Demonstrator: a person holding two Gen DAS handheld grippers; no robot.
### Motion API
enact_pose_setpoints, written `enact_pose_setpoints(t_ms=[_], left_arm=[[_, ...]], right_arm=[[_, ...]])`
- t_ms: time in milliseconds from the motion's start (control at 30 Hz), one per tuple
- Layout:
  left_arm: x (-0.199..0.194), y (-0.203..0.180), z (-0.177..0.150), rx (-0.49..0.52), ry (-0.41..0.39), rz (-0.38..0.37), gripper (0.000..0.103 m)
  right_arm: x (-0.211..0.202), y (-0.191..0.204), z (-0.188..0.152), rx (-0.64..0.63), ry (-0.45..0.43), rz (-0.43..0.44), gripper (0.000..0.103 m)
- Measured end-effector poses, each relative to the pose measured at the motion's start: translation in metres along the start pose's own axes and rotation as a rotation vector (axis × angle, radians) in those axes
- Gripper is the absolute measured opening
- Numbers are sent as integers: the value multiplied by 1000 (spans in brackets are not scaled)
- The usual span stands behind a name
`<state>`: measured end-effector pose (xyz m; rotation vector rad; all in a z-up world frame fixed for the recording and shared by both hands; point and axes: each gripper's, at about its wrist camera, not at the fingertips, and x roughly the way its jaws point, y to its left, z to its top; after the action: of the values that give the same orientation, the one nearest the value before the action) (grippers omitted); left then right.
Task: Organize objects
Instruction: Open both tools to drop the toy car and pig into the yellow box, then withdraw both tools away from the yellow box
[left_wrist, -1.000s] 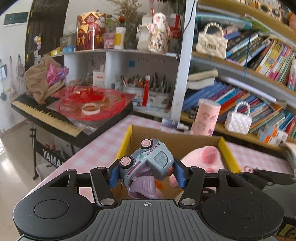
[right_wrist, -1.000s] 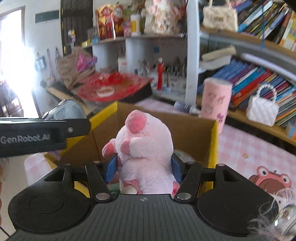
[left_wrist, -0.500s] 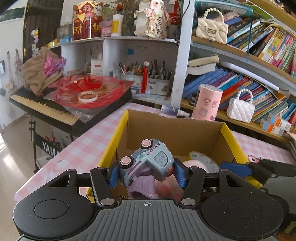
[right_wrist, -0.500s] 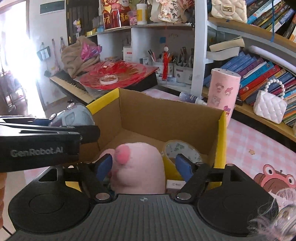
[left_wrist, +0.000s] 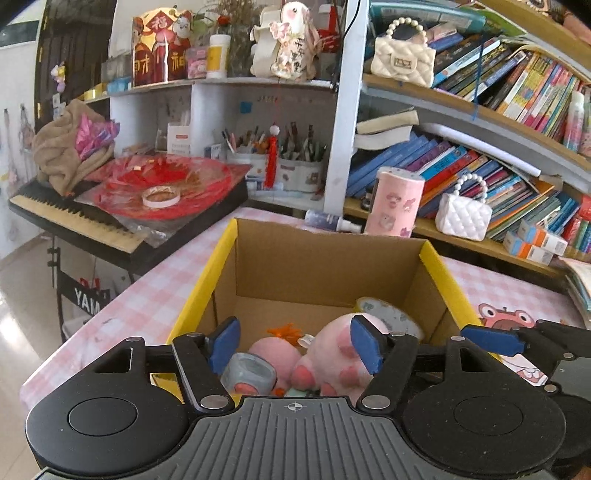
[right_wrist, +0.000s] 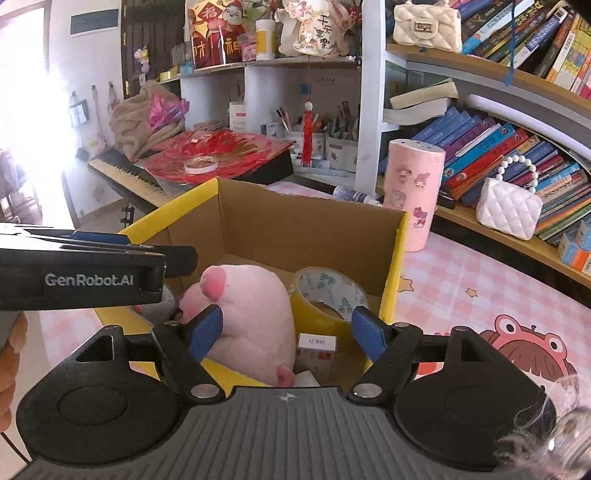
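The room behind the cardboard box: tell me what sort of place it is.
Most likely a home study or child's room. Crowded bookshelves run along the wall, an electric keyboard stands to the side, and pen pots and small handbags sit on the shelves.

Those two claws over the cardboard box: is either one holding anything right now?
No. The left claw is opening, the right claw open; toy car and pink plush lie loose in the box.

a pink checked tablecloth (left_wrist: 155, 295) covers the table. behind it stands a white shelf unit (left_wrist: 341, 122) with curved wooden shelves packed with books (left_wrist: 491, 173). to the left, a black keyboard (left_wrist: 74, 221) sits on a stand over a glossy pale floor (left_wrist: 22, 295). strong daylight (right_wrist: 33, 110) floods in from the left.
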<state>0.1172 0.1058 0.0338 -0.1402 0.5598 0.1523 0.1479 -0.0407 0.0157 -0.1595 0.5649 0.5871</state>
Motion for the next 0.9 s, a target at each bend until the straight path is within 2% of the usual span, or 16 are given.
enact_pose_setpoints(t_ms=[433, 633, 900], left_arm=[[-51, -2, -14, 2, -31, -19, 75], [-69, -6, -22, 27, -27, -30, 80], [-86, -14, -41, 45, 10, -84, 83]], right_arm=[[-47, 0, -10, 29, -52, -24, 75], [-76, -4, -24, 70, -29, -87, 75], [-122, -3, -52, 178, 6, -188, 76]])
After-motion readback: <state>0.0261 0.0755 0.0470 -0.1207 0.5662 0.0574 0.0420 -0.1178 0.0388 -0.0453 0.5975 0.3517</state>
